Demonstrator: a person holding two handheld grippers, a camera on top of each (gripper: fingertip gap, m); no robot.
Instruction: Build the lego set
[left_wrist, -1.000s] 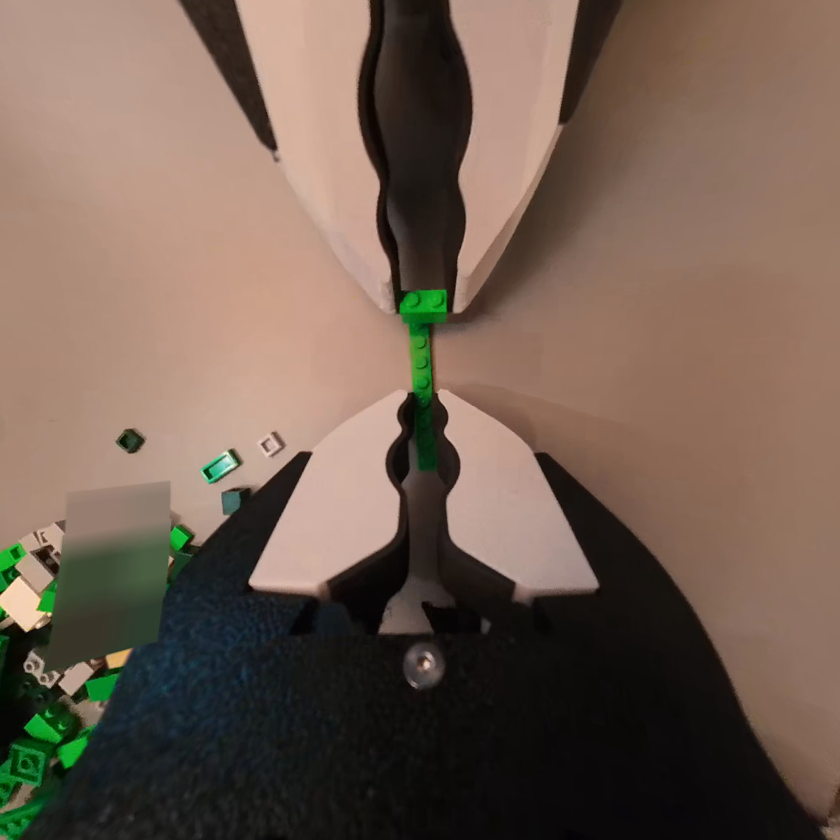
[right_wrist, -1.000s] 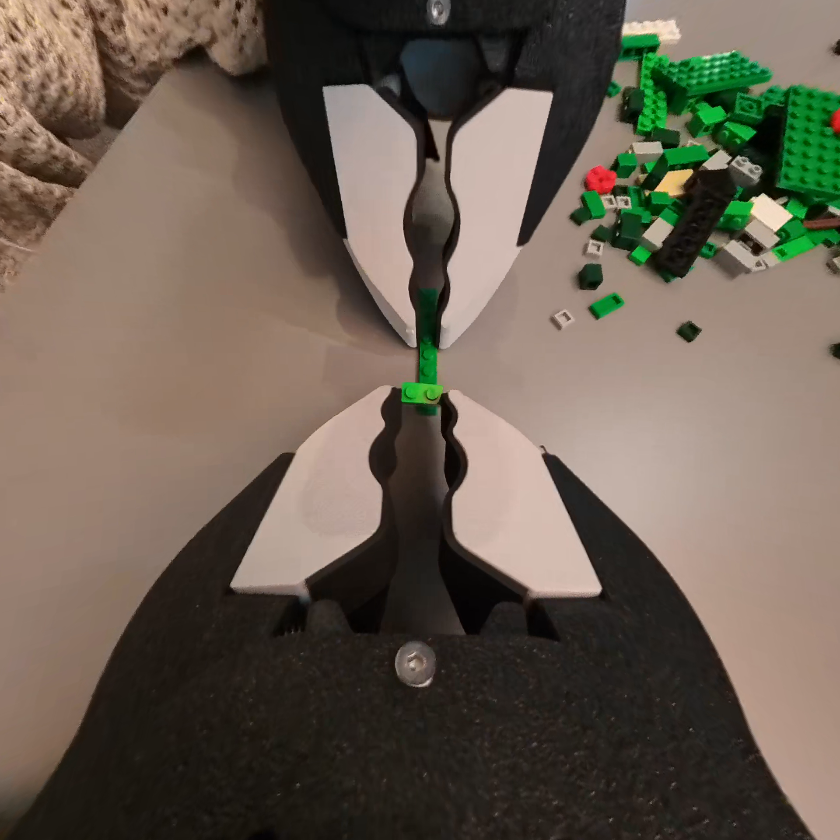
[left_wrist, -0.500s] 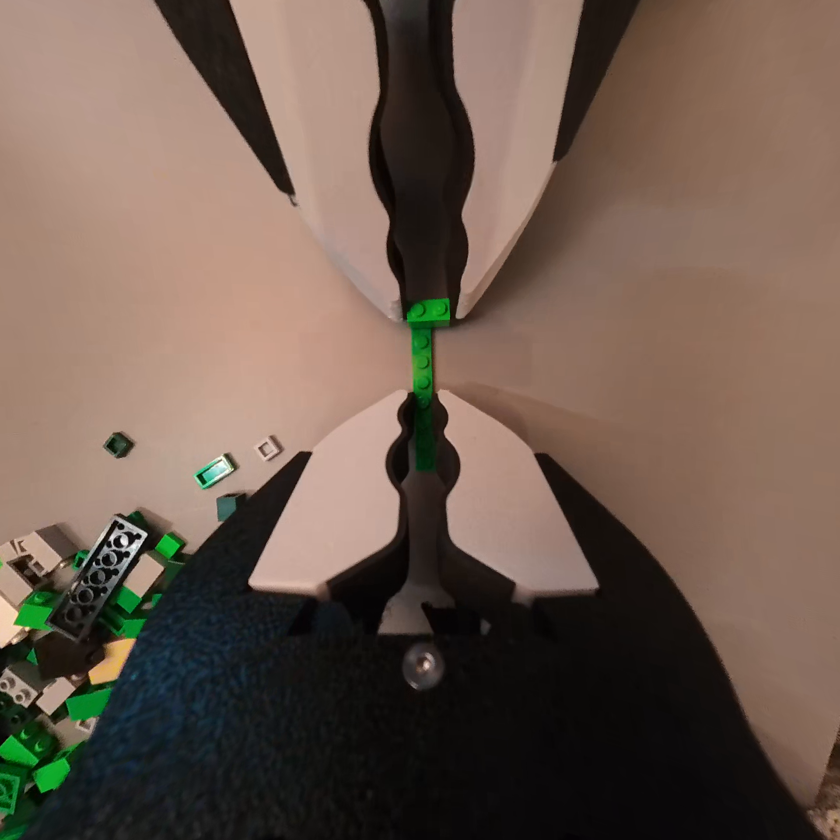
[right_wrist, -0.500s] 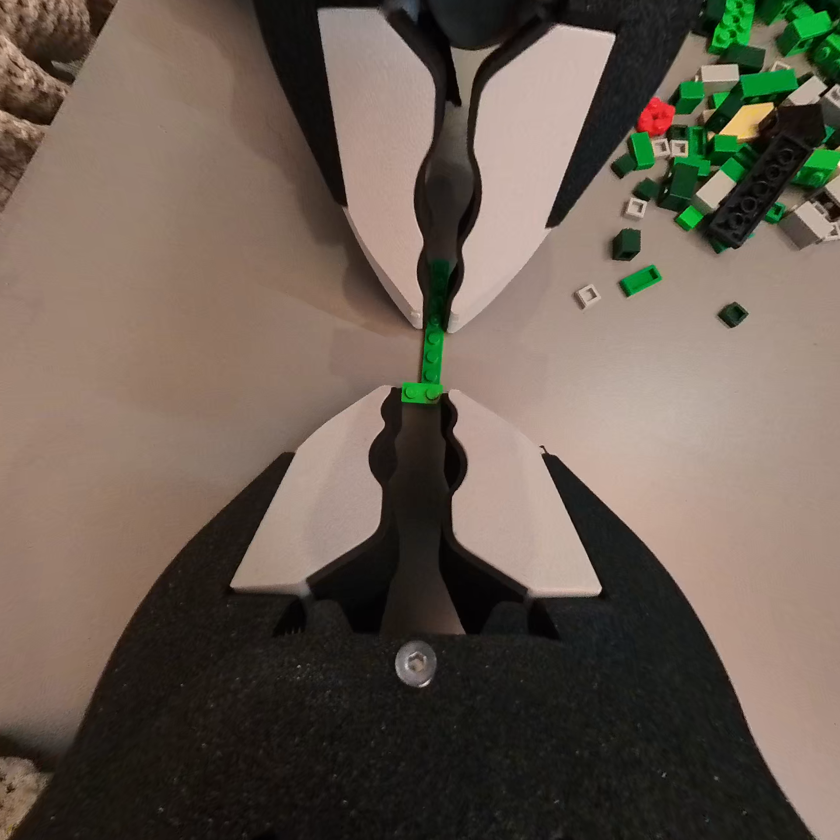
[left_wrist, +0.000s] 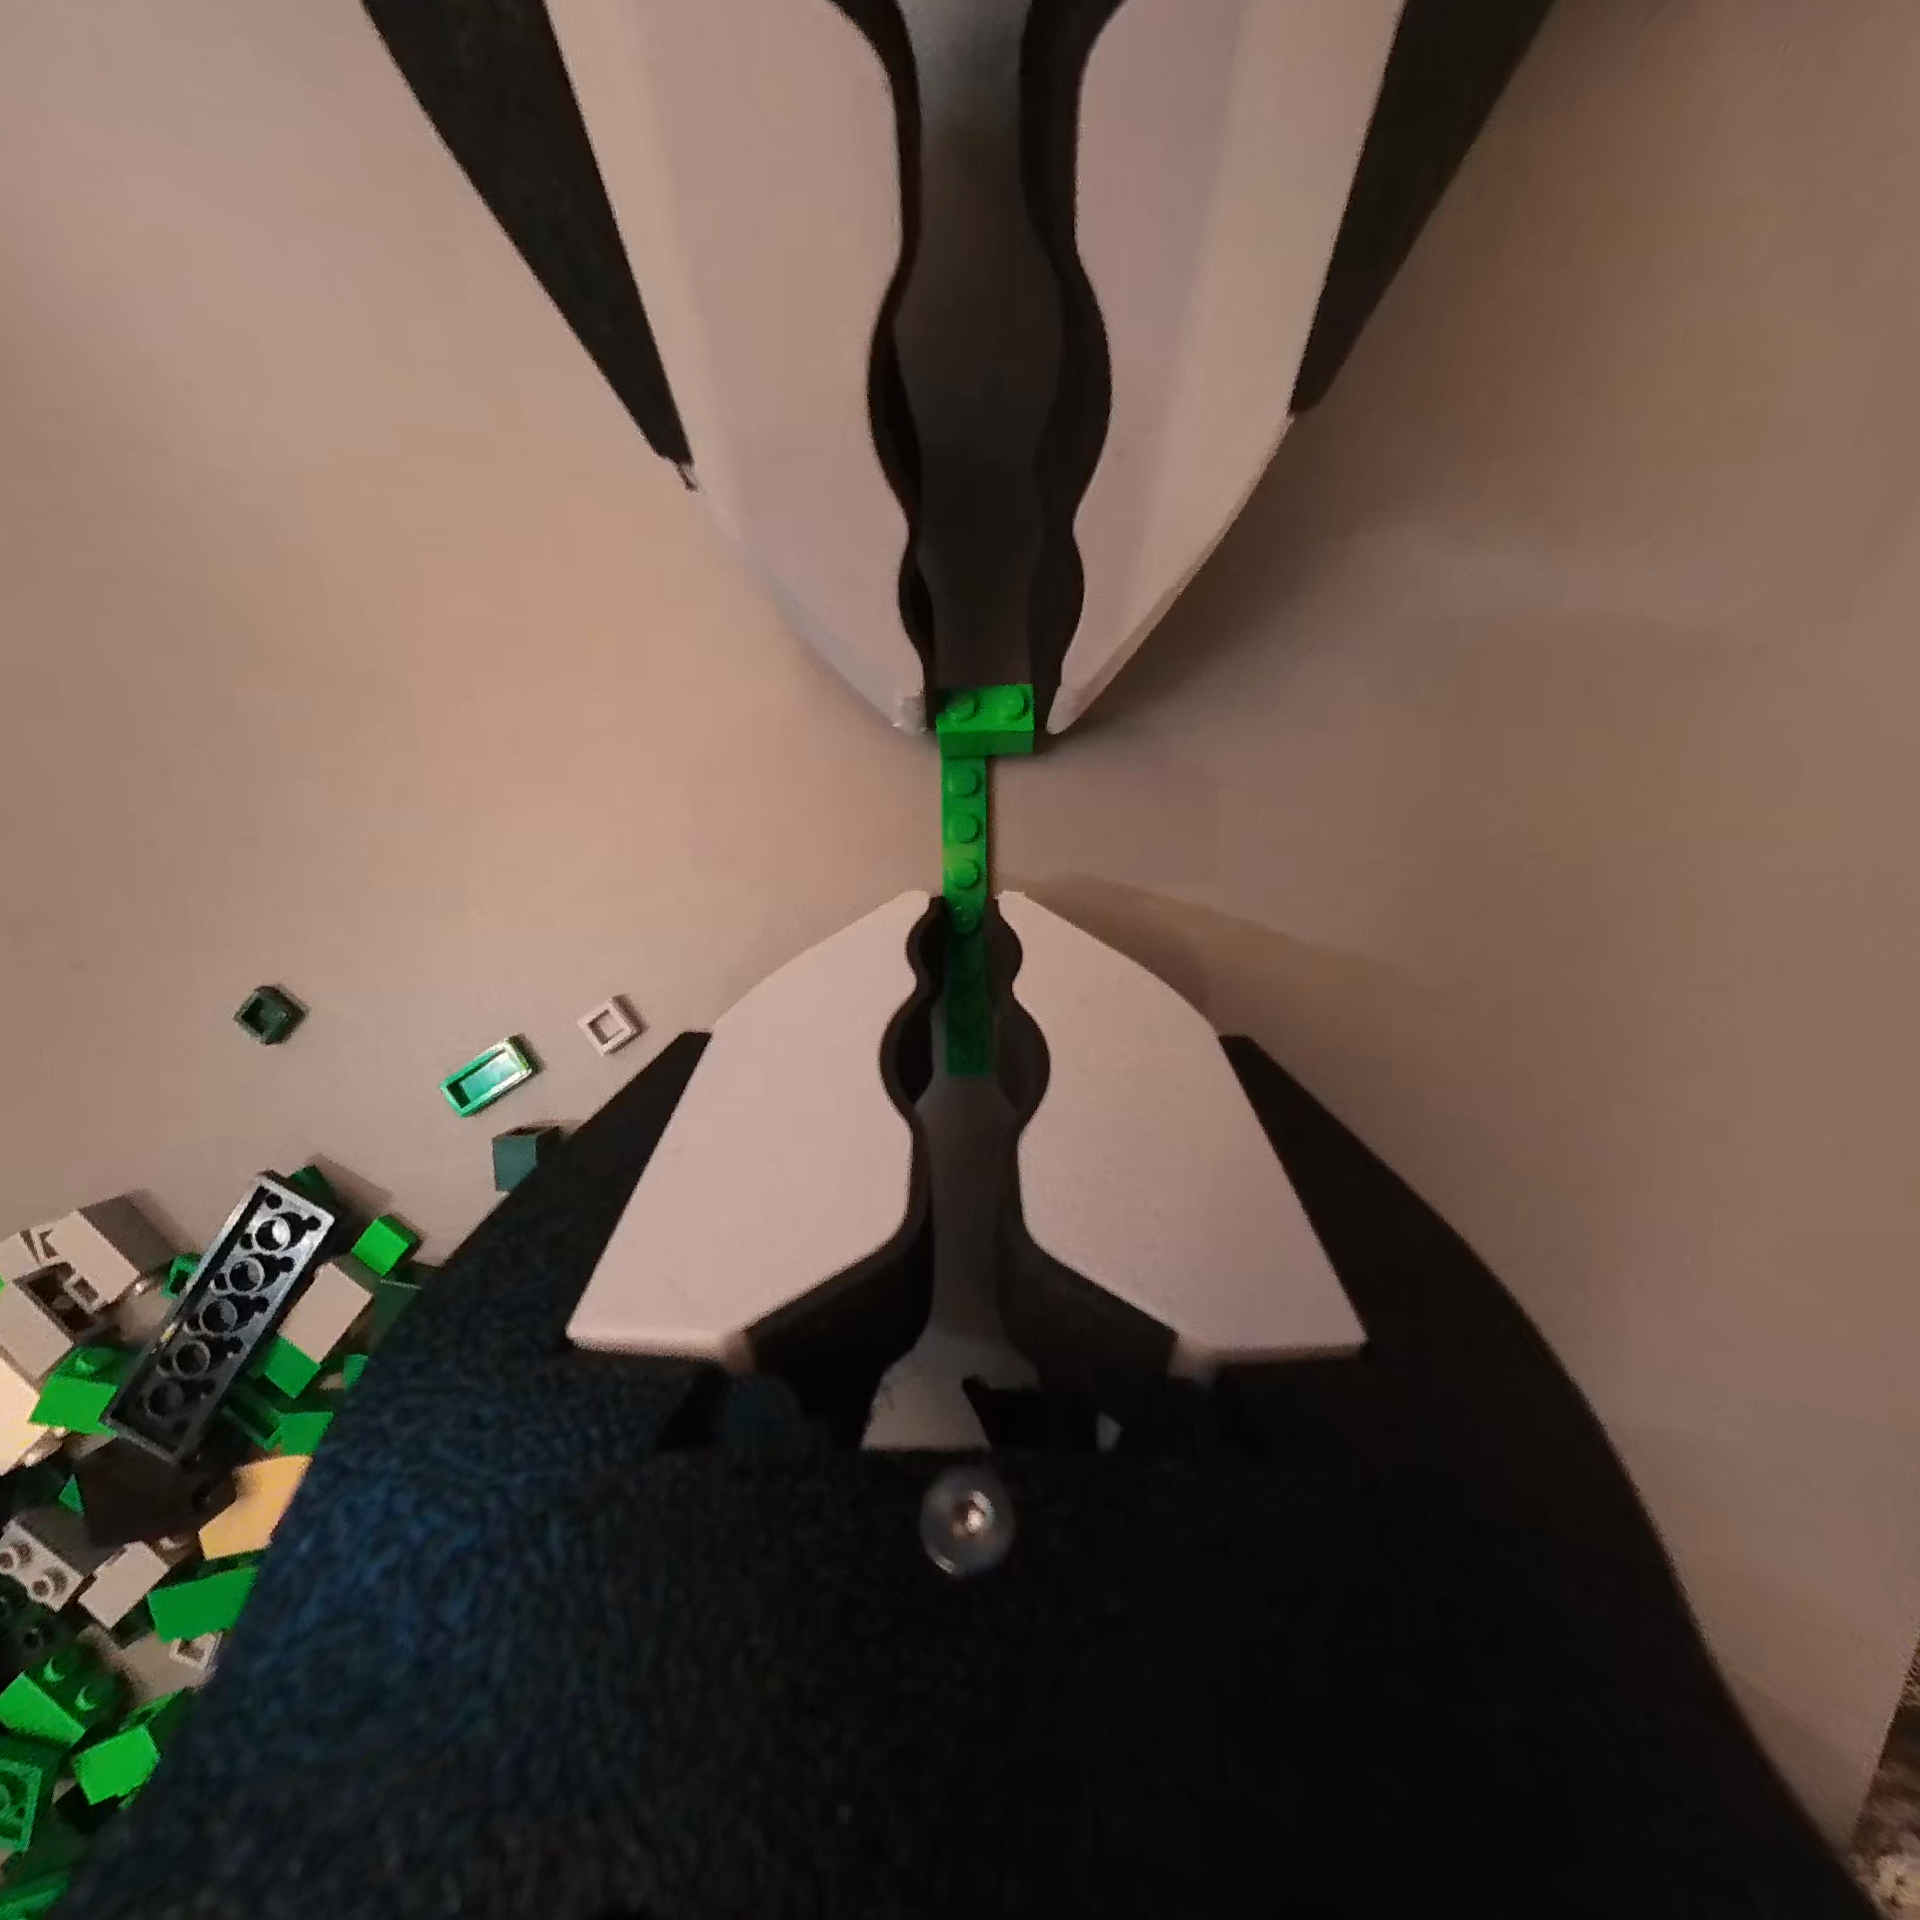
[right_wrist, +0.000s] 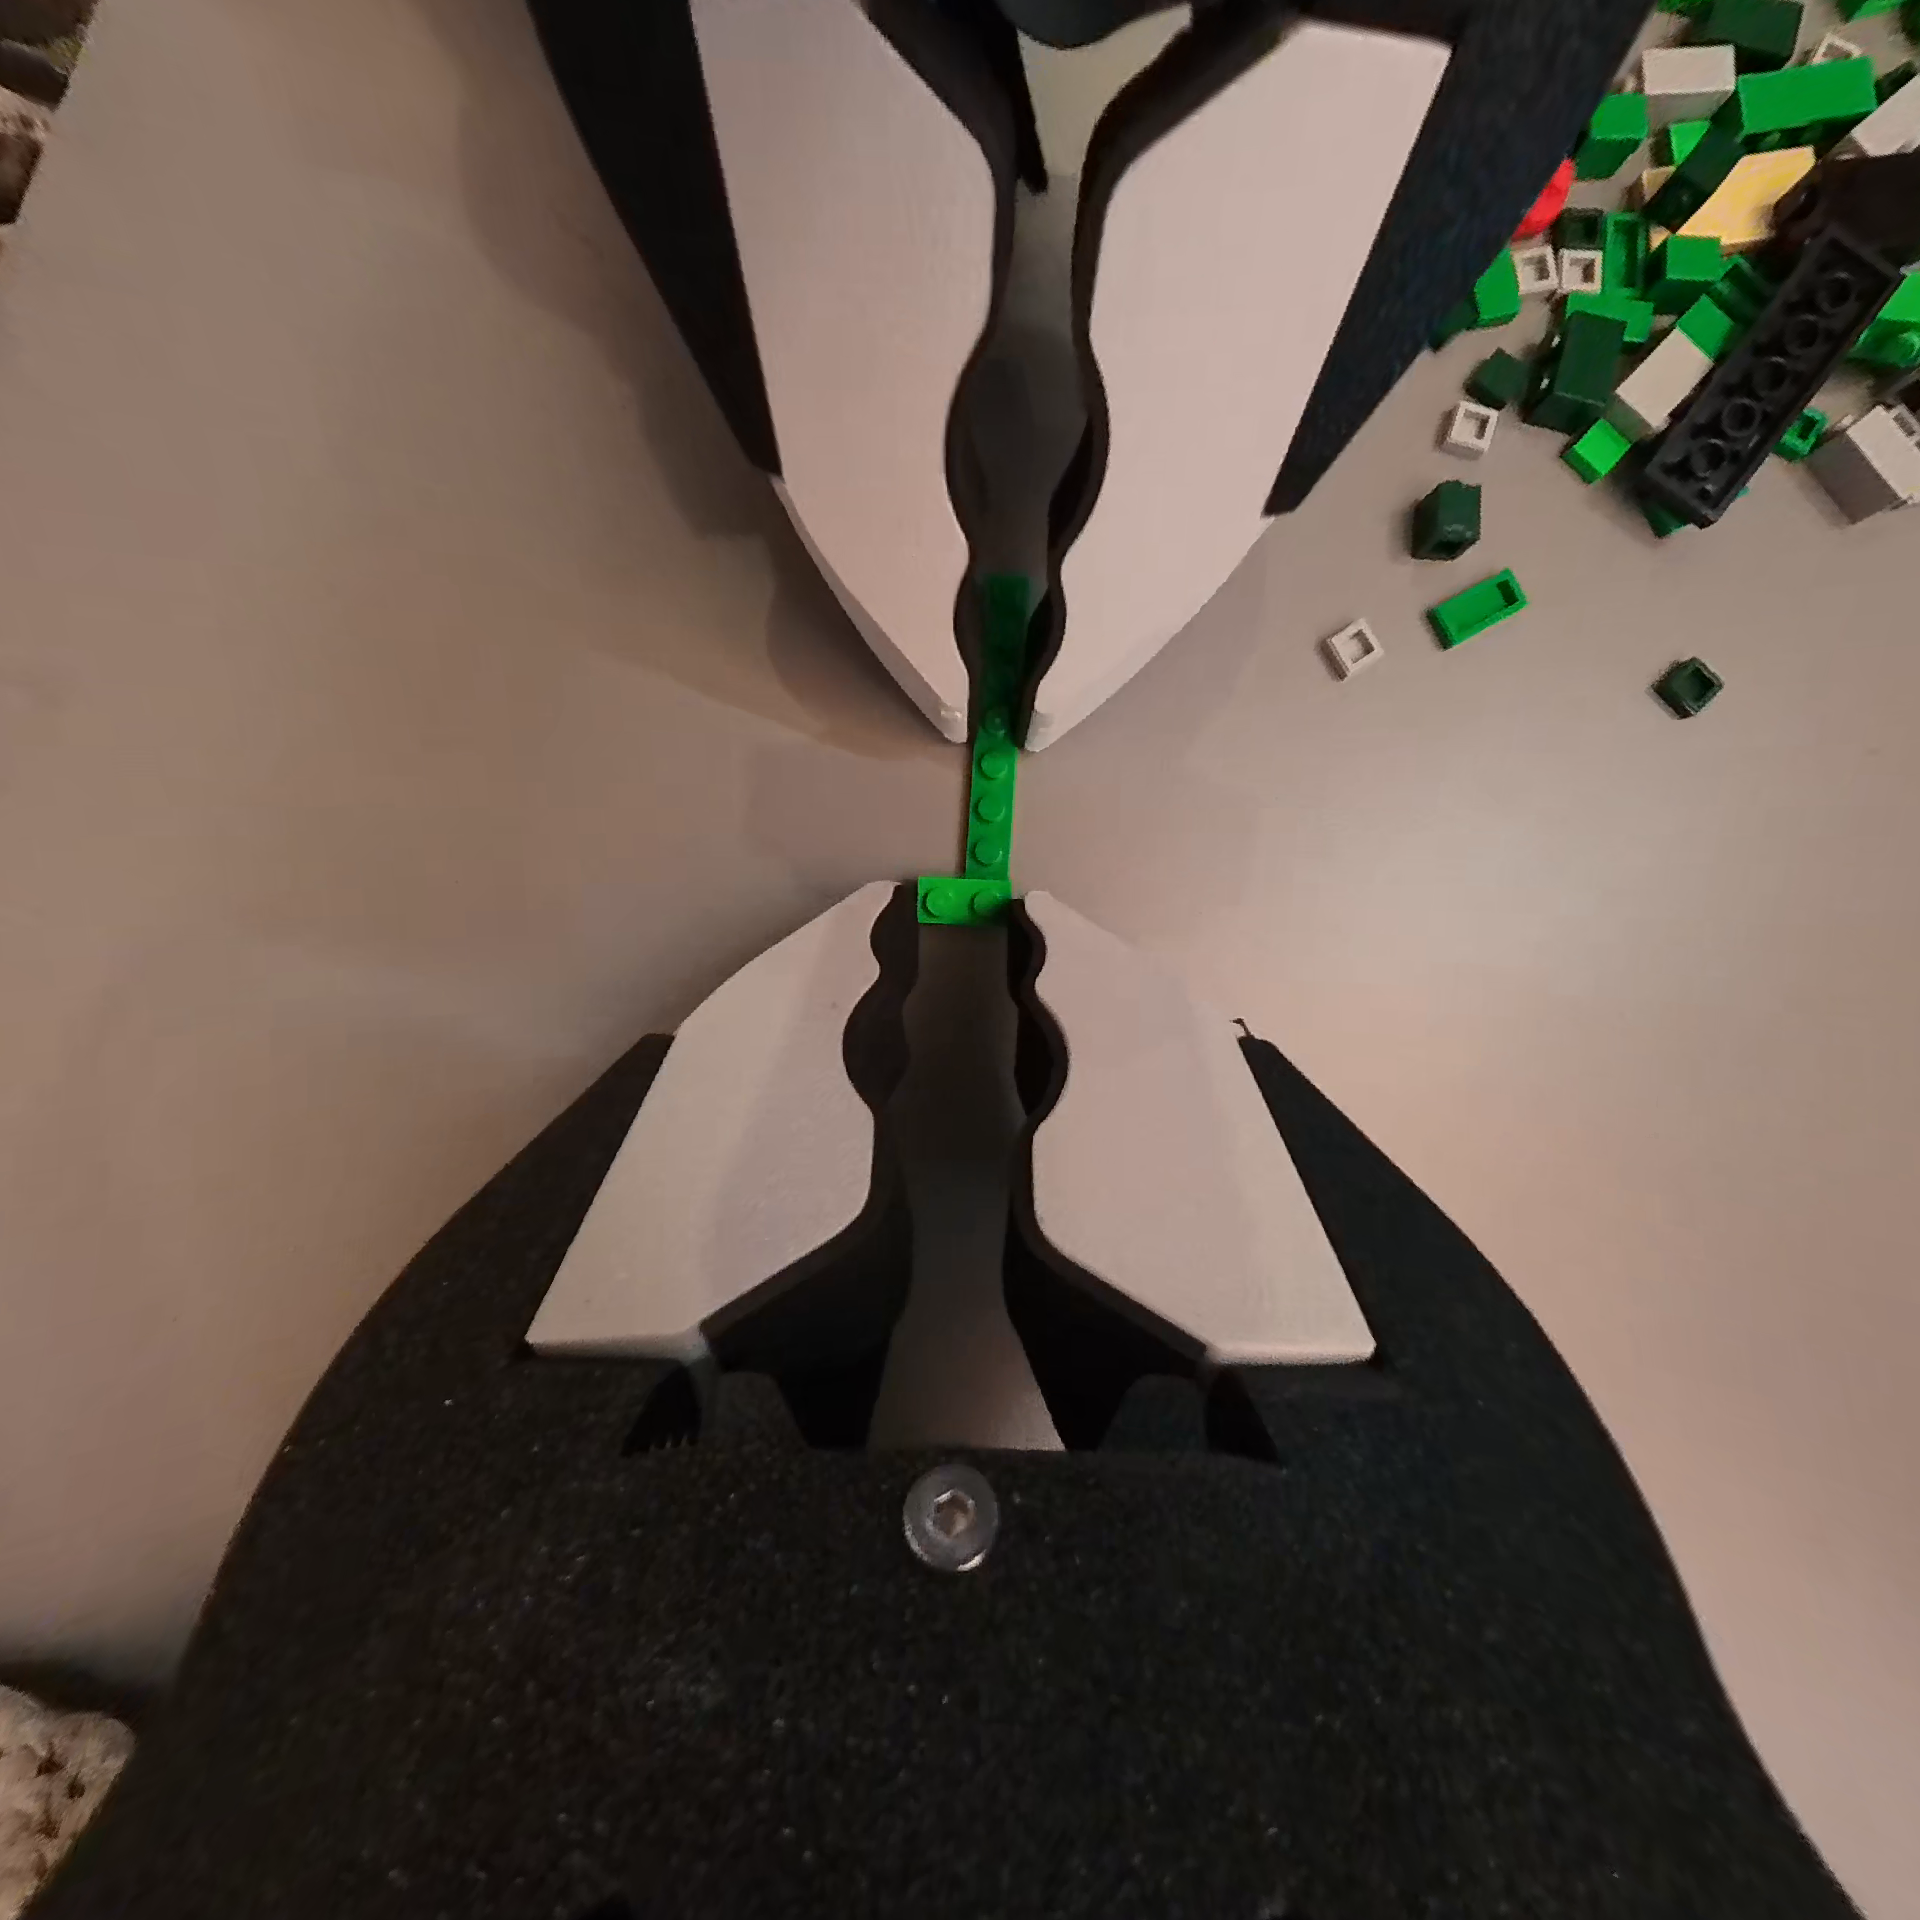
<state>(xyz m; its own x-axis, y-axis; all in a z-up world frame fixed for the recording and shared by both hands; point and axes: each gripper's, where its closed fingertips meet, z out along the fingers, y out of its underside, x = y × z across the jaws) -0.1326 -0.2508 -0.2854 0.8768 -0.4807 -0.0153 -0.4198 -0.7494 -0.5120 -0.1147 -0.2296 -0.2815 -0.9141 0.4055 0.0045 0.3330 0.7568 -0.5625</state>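
A long thin green plate (left_wrist: 966, 831) runs between the two grippers above the beige table (left_wrist: 416, 623). My left gripper (left_wrist: 961, 904) is shut on its near end. My right gripper (left_wrist: 987, 717) comes in from the top of the left wrist view, shut on a small bright green two-stud plate (left_wrist: 987, 719) lying crosswise at the long plate's far end and touching it. In the right wrist view my right gripper (right_wrist: 961, 896) holds the small plate (right_wrist: 964, 899), and the left gripper (right_wrist: 992, 732) holds the long plate (right_wrist: 992, 800) opposite.
A pile of loose green, grey, tan and black bricks (left_wrist: 156, 1403) lies lower left, upper right in the right wrist view (right_wrist: 1714, 260), with a black holed plate (right_wrist: 1766, 384). Single small pieces (left_wrist: 486, 1073) lie beside it. Knitted fabric (right_wrist: 42, 1787) is off the table's edge. Less than 4 cm separates the two grippers' tips.
Both grippers have moved together with the joined plates, and each looms larger in the other's view. The brick pile has slid toward the frame edges. The grips are unchanged.
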